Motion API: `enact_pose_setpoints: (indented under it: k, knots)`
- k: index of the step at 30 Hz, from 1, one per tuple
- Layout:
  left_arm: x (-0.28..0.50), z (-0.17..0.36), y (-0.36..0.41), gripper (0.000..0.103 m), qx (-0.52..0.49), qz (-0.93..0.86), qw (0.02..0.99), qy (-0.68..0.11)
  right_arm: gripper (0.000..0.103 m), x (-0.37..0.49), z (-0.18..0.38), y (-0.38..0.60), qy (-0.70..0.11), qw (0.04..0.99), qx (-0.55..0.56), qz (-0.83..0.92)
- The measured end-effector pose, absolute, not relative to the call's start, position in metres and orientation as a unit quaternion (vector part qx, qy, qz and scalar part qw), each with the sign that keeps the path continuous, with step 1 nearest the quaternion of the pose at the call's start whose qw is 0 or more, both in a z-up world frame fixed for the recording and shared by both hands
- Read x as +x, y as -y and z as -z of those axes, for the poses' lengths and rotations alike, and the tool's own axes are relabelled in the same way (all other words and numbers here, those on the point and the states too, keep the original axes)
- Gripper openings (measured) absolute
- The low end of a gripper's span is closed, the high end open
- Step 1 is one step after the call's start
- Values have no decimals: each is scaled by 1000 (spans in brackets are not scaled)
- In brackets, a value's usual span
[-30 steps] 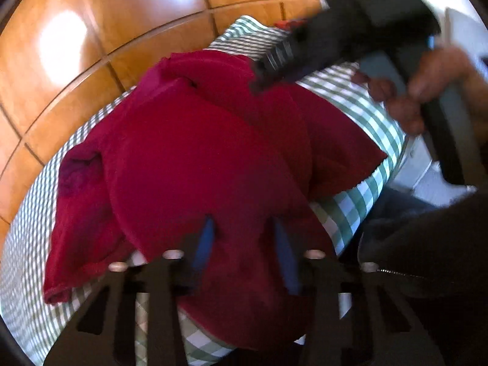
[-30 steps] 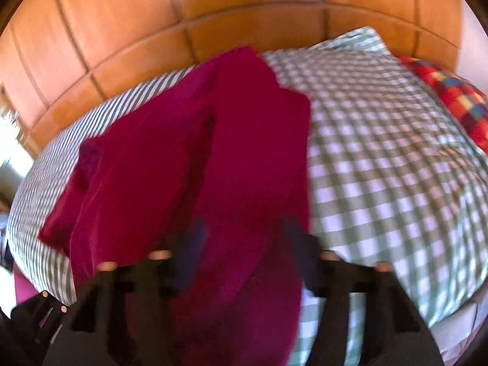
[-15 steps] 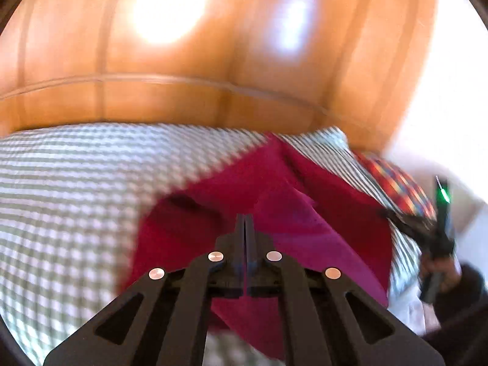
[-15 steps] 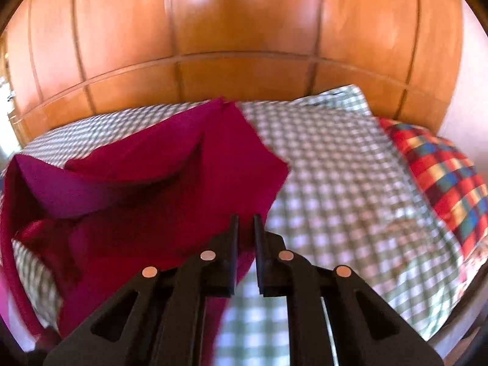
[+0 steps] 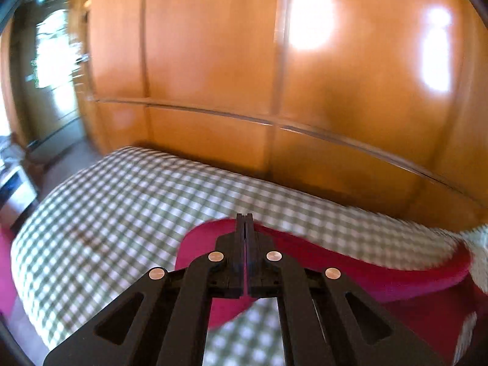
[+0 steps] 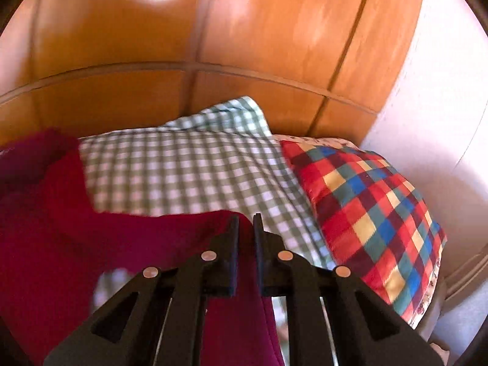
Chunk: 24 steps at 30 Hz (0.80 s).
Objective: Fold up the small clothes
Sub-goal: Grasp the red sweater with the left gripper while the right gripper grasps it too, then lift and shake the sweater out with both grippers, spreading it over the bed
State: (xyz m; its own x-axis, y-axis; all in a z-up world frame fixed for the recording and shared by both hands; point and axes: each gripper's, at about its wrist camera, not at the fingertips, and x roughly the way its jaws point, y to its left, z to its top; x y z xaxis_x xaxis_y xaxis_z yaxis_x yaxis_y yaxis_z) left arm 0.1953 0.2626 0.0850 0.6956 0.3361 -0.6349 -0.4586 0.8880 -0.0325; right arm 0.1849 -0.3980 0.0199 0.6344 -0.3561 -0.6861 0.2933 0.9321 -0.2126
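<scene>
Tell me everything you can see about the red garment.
The red garment is a plain dark red, soft-looking cloth, with no print or details visible through the blur. It is held up over the checked bedcover, stretched between both grippers. The left gripper is shut on one edge and the right gripper is shut on another. Between them the cloth sags in a band, and loose parts hang below. What kind of garment it is cannot be told.

Bright daylight glares off the wooden panelling [image 5: 311, 24]; motion blur, fisheye-bent edges.
</scene>
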Motion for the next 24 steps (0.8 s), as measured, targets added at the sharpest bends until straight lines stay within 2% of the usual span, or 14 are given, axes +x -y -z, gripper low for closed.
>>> enact_pose_setpoints:
  k: [3, 5, 6, 7, 8, 10, 13, 17, 20, 22, 24]
  knots:
    - [212, -71, -278, 0, -100, -254, 899, -342, 14, 206, -4, 401, -406, 895, -28, 184]
    - [216, -61, -282, 0, -102, -251, 893, -360, 43, 207, 4, 395, -410, 894, -22, 178]
    - [215, -54, -284, 1, -107, -245, 890, -370, 67, 204, 6, 392, -408, 896, -19, 177]
    - [214, -48, -288, 13, -111, -240, 888, -376, 72, 198, 7, 388, -402, 898, -18, 175]
    - [205, -40, -285, 36, -115, -232, 887, -382, 73, 187, 6, 383, -398, 902, -21, 168]
    - [188, -31, -285, 60, -123, -204, 896, -374, 80, 167, 7, 374, -398, 905, -14, 149]
    - [158, -14, -270, 61, -119, -132, 906, -384, 82, 125, 10, 355, -416, 905, 16, 88]
    - [102, 15, -240, 61, -137, -19, 895, -424, 82, 61, 31, 324, -493, 861, 96, -82]
    - [67, 37, -218, 61, -154, 42, 877, -454, 77, 19, 47, 289, -533, 828, 78, -155]
    - [52, 50, -206, 61, -156, 55, 868, -469, 63, 0, 56, 271, -551, 810, 72, -187]
    - [38, 63, -198, 61, -170, 64, 859, -479, 61, -21, 59, 252, -549, 808, 54, -206]
